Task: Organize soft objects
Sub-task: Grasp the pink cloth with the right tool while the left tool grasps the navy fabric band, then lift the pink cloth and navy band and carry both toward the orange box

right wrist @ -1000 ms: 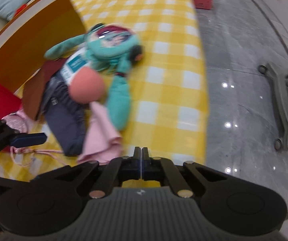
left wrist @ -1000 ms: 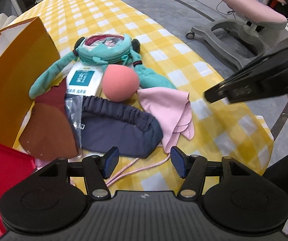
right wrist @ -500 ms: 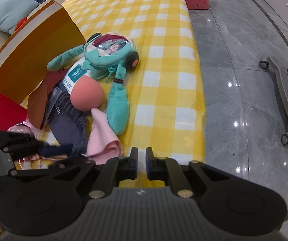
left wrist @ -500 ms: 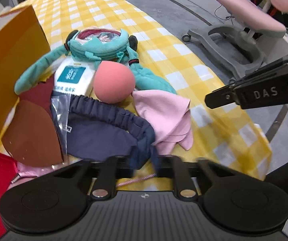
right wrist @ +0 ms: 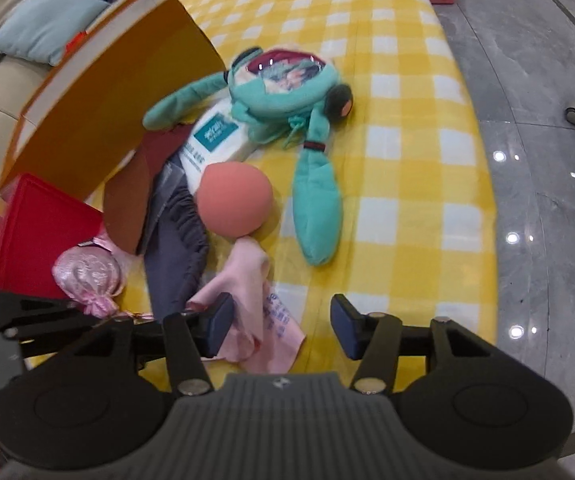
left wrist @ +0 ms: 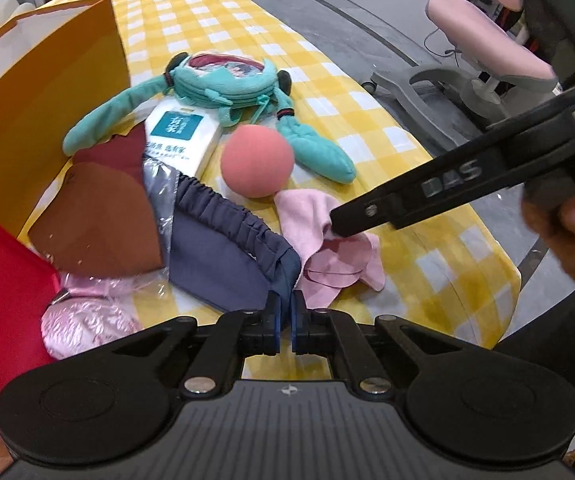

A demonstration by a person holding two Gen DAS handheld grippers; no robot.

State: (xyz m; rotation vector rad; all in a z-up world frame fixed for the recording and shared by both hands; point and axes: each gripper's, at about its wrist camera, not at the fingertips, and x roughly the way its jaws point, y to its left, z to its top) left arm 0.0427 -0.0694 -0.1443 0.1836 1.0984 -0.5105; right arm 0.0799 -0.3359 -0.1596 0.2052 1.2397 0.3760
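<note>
A pile of soft things lies on the yellow checked tablecloth [left wrist: 439,184]. My left gripper [left wrist: 285,312] is shut on the near corner of a navy elastic-edged cloth [left wrist: 223,252]. Next to it lie a pink cloth [left wrist: 327,256], a salmon ball [left wrist: 257,162], a teal plush pouch [left wrist: 223,84] and a white tissue pack [left wrist: 179,136]. My right gripper [right wrist: 281,324] is open, its fingers straddling the near end of the pink cloth [right wrist: 255,292]. It also shows in the left wrist view [left wrist: 427,200], its tip over the pink cloth.
An orange box [left wrist: 39,120] stands at the left with a brown flap [left wrist: 103,216] hanging out. A red container [right wrist: 35,232] and a shiny pink pouch [right wrist: 87,276] lie near it. The table edge and grey floor [right wrist: 547,200] are to the right, with an office chair base [left wrist: 447,92].
My left gripper has shut on the navy cloth's corner. My right gripper has opened and moved forward and down over the pink cloth.
</note>
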